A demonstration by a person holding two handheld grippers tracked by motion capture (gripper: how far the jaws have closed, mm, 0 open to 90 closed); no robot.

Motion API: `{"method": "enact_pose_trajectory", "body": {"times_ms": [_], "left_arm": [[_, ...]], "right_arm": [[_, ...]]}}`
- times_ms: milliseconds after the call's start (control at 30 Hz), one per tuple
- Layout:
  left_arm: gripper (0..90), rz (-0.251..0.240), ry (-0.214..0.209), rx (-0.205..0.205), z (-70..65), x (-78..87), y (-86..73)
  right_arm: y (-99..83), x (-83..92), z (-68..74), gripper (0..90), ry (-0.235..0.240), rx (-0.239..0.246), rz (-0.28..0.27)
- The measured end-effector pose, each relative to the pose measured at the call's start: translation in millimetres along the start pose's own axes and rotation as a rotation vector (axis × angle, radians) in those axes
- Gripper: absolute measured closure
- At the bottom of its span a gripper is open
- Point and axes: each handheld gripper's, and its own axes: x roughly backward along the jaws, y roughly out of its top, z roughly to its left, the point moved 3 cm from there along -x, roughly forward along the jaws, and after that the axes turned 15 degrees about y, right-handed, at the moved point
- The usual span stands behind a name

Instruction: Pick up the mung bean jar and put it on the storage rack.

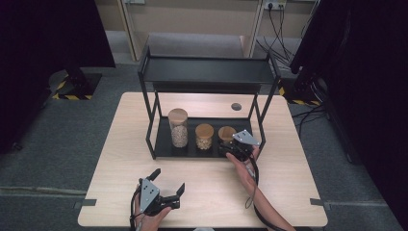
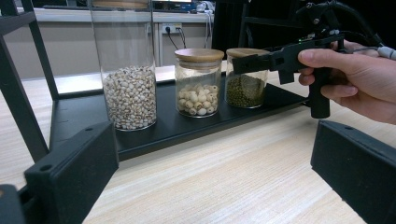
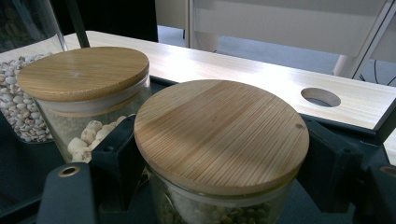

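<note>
Nearest us, the left gripper [image 1: 169, 191] idles over the table [image 1: 288, 192], jaws spread wide and holding nothing. Further in, the right gripper [image 1: 232, 150] is clamped on the green-bean jar [image 3: 219, 154], standing on the rack's lower tray [image 2: 187, 126]. The risk as I see it: smooth glass could slip in the grip, or bump the neighbouring lotus-seed jar [image 2: 198, 81]. Beyond that stands the tall jar [image 2: 128, 79] of pale grains, and overhead is the rack's top shelf [image 1: 207, 70]

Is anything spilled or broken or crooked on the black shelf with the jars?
Nothing stands out. The three jars stand upright in a row on the black shelf, lids on, nothing spilled. The right gripper is clamped around the green-bean jar.
</note>
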Motion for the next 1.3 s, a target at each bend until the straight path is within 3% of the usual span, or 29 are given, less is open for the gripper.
{"method": "enact_pose_trajectory", "body": {"times_ms": [267,500,767,1300], "left_arm": [[0.3,0.0,0.0,0.0,0.1,0.1,0.1],[0.3,-0.002,0.001,0.001,-0.2,0.7,0.3],[0.3,-0.006,0.0,0.002,0.1,1.1,0.6],[0.3,-0.008,0.0,0.001,0.1,1.4,0.7]], "right_arm": [[-1.0,1.4,0.8,24.0,-0.003,-0.012,-0.004],[1.3,6.8,3.6,12.6,-0.002,-0.036,-0.007],[3.4,14.8,5.6,6.2,-0.007,-0.054,-0.013],[3.3,40.3,6.1,4.8,0.029,-0.059,-0.045]]}}
